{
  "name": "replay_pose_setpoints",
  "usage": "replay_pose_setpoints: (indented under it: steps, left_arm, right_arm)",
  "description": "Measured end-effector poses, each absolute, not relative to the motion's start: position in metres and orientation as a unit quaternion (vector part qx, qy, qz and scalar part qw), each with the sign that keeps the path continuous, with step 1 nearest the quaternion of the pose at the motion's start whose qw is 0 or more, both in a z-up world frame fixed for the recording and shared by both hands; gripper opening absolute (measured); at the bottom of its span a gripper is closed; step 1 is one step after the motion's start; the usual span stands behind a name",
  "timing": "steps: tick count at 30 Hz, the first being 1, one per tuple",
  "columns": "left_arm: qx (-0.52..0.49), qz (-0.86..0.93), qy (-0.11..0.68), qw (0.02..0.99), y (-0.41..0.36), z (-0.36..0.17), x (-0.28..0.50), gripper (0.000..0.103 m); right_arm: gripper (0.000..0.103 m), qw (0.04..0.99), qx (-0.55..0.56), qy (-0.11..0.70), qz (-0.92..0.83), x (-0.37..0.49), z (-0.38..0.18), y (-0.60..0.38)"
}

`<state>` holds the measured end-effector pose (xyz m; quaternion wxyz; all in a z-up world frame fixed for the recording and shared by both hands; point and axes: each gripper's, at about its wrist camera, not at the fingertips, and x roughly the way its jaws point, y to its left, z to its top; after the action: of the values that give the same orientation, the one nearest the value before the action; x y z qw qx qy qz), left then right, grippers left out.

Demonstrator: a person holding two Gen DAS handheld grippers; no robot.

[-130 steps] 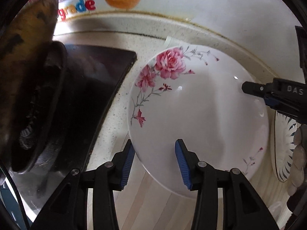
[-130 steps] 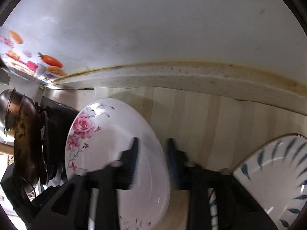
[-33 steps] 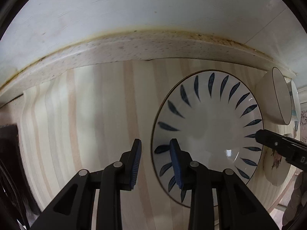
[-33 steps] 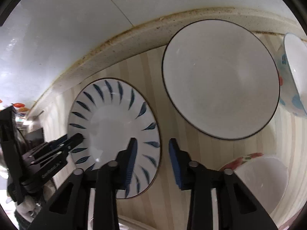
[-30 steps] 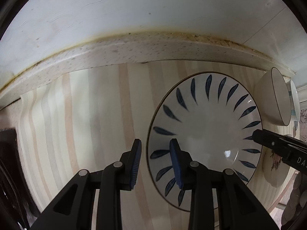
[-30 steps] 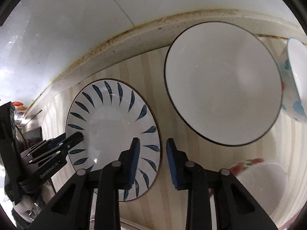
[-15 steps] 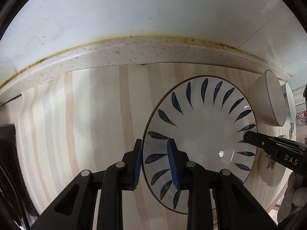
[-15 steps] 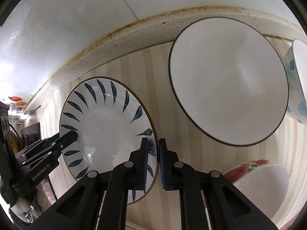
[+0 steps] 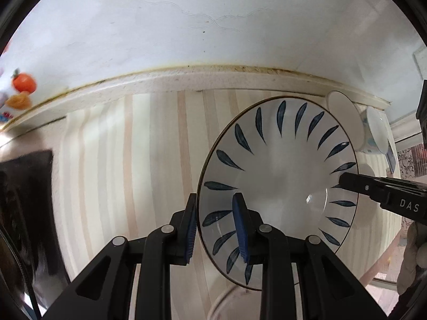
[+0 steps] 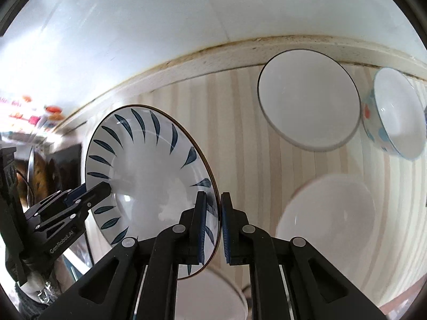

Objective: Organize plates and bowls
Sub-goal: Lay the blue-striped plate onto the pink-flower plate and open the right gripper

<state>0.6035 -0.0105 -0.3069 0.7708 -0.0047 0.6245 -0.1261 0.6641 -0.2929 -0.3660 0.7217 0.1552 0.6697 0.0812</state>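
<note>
Left wrist view first: the left gripper (image 9: pixel 217 226) is clamped over the near-left rim of the leaf-pattern plate (image 9: pixel 277 176), one blue pad under the rim and one on top, so the plate is pinched there. Across on the far side, the right gripper (image 9: pixel 344 181) is seen biting the opposite rim. The plate looks lifted and tilted off the striped countertop (image 9: pixel 128 160), with what seems to be the edge of another white dish just below it, though that bit is too cut off to be sure.

In the right wrist view, going left to right, the left gripper (image 10: pixel 102 186) is on the plate's far rim, then the leaf-pattern plate (image 10: pixel 144 165) itself, then the right gripper (image 10: pixel 213 216) closed tight on the near rim. Further right a plain white bowl (image 10: pixel 307 101) with a dark rim and a spotted bowl (image 10: pixel 397 117) sit by the wall, and a blurry white bowl (image 10: pixel 328 213) is nearer the camera.

So the step in hand is probably a two-handed carry of this plate towards a stack. Next, it would need to be levelled, lined up over whatever it goes on, and set down gently before both grips are let go. The plate is white, glossy, shallow, with dark blue leaf strokes radiating round the rim and a thin dark edge line. Probably slippery, so an even squeeze is called for.
</note>
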Motion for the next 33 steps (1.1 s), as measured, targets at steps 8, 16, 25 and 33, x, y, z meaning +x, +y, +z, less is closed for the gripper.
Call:
replay_pose_setpoints:
  steps: [8,16,25,33]
  left_arm:
    - [-0.013,-0.116,0.628,0.769,-0.014,-0.292,0.543,0.023]
    - [-0.008,-0.105,0.646,0.756,-0.022,-0.313,0.477,0.023]
    - [0.017,-0.099,0.667,0.739,-0.032,-0.349,0.456,0.023]
    - [0.028,-0.1,0.666,0.739,-0.042,-0.355,0.453,0.023]
  right_arm:
    - [0.012,0.707,0.135,0.686,0.105,0.601,-0.357,-0.278]
    - [0.012,0.68,0.122,0.713,0.125,0.536,-0.385,-0.27]
    - [0.012,0.658,0.114,0.734,0.12,0.5,-0.426,-0.27]
    - [0.012,0.658,0.106,0.736,0.117,0.496,-0.437,-0.264]
